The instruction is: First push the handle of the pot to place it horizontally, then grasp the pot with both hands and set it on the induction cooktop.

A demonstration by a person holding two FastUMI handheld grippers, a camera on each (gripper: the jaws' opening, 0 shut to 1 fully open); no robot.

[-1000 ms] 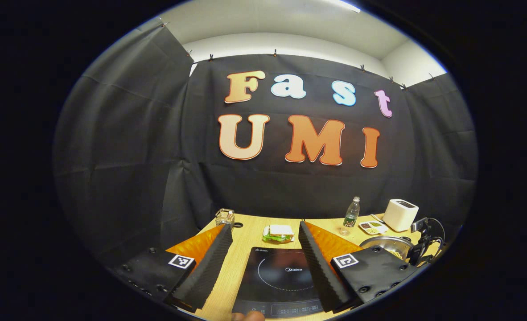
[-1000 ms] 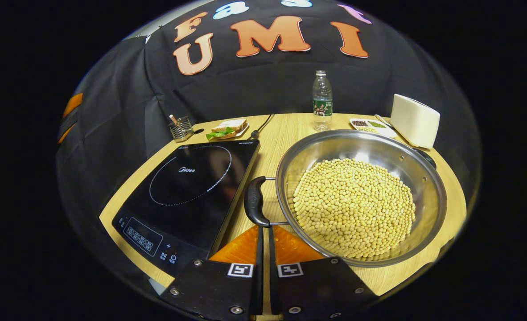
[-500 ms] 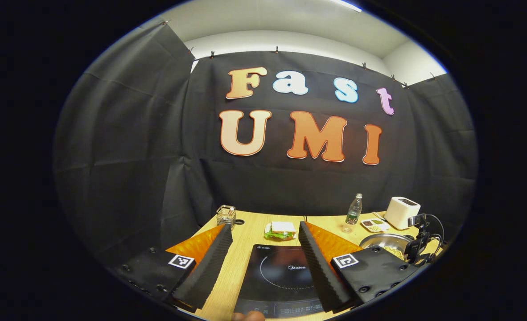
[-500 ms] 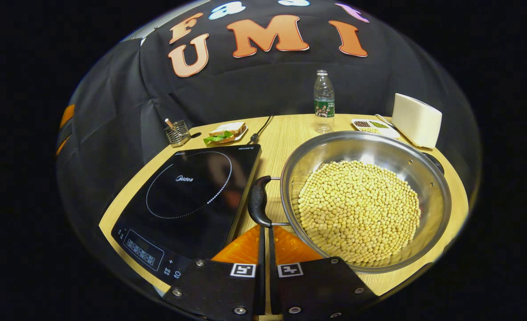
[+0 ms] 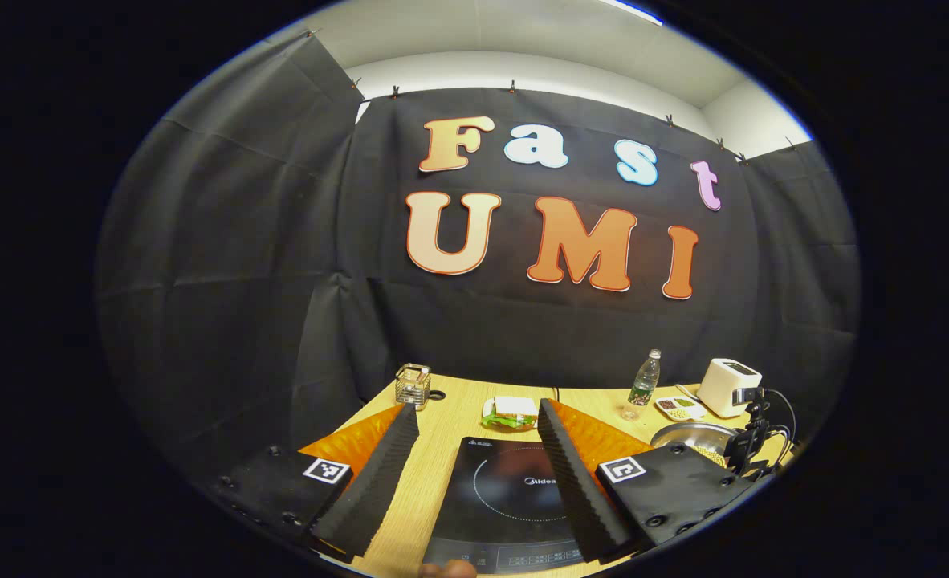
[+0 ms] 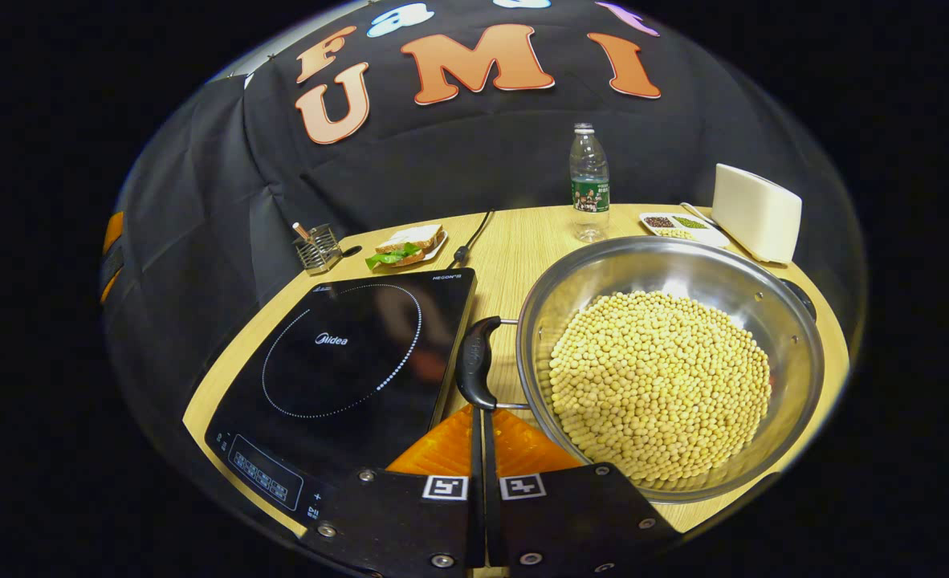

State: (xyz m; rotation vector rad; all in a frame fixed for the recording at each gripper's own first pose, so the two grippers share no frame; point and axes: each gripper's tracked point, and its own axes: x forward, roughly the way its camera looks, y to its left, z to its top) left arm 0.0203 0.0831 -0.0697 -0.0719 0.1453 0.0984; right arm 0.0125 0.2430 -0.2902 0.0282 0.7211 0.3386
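The wooden table (image 6: pixel 515 241) carries a black induction cooktop (image 6: pixel 346 361) printed "Midea", with small unreadable corner lettering. Just right of it sits the steel pot (image 6: pixel 671 265), full of soybeans (image 6: pixel 659 385), its near black handle (image 6: pixel 474 373) between rim and cooktop. The right gripper (image 6: pixel 481 413), fingers pressed together, points at that handle's lower end. The left gripper (image 5: pixel 474 457), spread wide, hovers over the cooktop (image 5: pixel 507 506), well left of the pot (image 5: pixel 687 437).
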